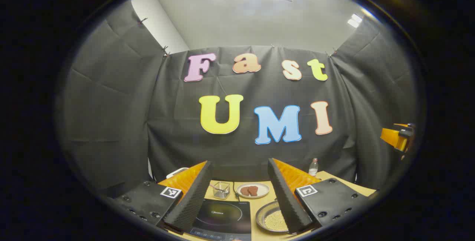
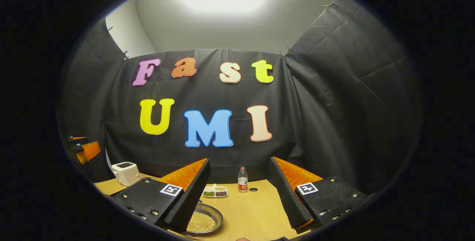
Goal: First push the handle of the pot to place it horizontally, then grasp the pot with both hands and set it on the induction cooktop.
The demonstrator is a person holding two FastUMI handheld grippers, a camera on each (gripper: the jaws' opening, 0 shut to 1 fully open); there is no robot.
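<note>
Your left gripper (image 1: 239, 191) and right gripper (image 2: 239, 192) hover with fingers spread, gripping nothing, above the cooktop (image 1: 224, 217) and pot (image 2: 202, 220).

Black induction cooktop (image 1: 222, 217), silver pot (image 2: 204, 218) of yellow grains — white toaster (image 2: 125, 172).

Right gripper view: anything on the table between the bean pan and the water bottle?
Yes. In the right gripper view a small divided dish of beans sits between the pan and the water bottle.
</note>
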